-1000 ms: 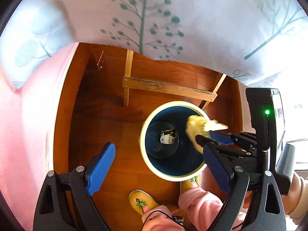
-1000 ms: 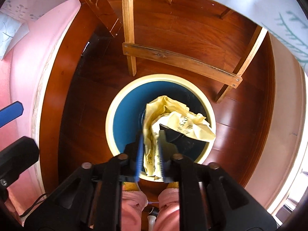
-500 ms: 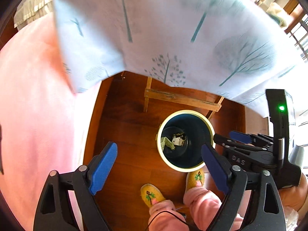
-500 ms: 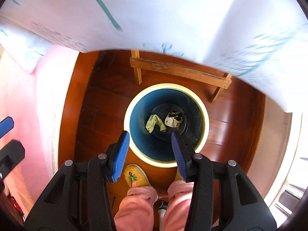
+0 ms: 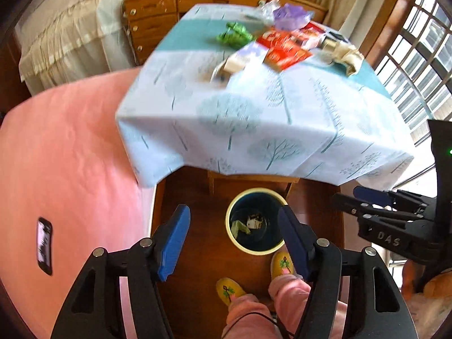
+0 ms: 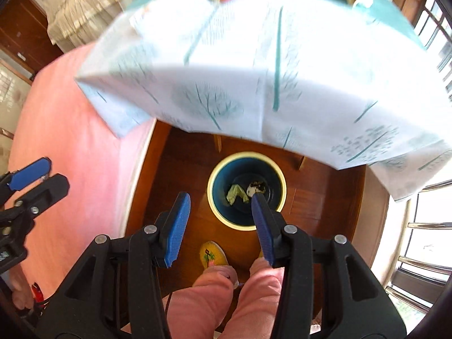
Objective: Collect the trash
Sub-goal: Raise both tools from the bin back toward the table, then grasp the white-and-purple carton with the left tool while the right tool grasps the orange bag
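Far below both grippers stands a round bin (image 5: 255,190) (image 6: 216,166) with a cream rim and a blue inside. A yellow-green wrapper (image 5: 238,227) (image 6: 233,193) and a white crumpled scrap (image 5: 254,221) (image 6: 251,189) lie at its bottom. My left gripper (image 5: 233,212) is high above the floor, its jaws closing with nothing between them. My right gripper (image 6: 220,197) is open and holds nothing. On the table's tree-print cloth (image 5: 254,113) (image 6: 254,70) lie a green wrapper (image 5: 233,35), a red packet (image 5: 282,48), a purple bag (image 5: 291,17) and other litter.
A pink bed (image 5: 70,155) fills the left, with a phone (image 5: 44,244) on it. A wooden dresser (image 5: 158,8) stands behind the table and a barred window (image 5: 418,65) is at the right. The person's yellow slippers (image 5: 227,288) stand beside the bin on the wooden floor.
Both grippers rose from just over the bin to above the table edge. The right gripper let go of the yellow wrapper, which now lies in the bin. The left jaws have narrowed.
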Tool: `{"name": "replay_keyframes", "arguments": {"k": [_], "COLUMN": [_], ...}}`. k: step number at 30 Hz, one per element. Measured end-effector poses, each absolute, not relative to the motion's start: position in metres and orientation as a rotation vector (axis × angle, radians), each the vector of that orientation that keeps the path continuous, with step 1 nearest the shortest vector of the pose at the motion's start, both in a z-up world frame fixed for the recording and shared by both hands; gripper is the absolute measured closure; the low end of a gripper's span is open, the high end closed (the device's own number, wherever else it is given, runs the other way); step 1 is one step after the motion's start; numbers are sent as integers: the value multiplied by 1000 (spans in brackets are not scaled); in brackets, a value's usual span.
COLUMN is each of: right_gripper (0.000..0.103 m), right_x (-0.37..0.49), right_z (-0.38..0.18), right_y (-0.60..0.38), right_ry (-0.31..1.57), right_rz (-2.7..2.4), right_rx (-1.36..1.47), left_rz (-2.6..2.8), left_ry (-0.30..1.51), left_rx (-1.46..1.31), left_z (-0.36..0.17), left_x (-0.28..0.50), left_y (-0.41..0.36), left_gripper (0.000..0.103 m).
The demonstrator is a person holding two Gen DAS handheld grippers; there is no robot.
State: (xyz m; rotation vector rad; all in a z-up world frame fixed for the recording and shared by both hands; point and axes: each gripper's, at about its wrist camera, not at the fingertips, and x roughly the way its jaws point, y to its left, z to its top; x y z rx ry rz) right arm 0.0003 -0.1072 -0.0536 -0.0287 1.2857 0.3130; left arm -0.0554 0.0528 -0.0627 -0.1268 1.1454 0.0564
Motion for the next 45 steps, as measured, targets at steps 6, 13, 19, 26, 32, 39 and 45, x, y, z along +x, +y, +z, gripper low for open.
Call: {"name": "replay_keyframes", "arguments": {"k": [6,13,19,26,32,39,45], "right_gripper": [61,61,61,61,61,61,58], "right_x": [1,10,17,44,109,212,291], "right_z": [30,98,130,132,105,66,16], "right_y": [-116,-129,-138,-149,-148,-137,-143], "right_ry": [1125,975,893,882,937,1035,1154], "right_rz": [297,265,237,257,336,501,583], "right_rx": [5,51,61,74,67,14,21], "left_rz": [41,36,1,8,46,138,236], "left_ry": [1060,973,974,1019,1083,1228,1334], "left_rx": [-99,-70,-89,-131,-141,-156,-159], "left_z": [4,58,79,65,27,-40,-88], "left_x": [-43,-24,-5,31,89,172,226], "left_y": [48,48,56,67,67,59,56], "left_gripper": [37,37,37,37,37,37,37]}}
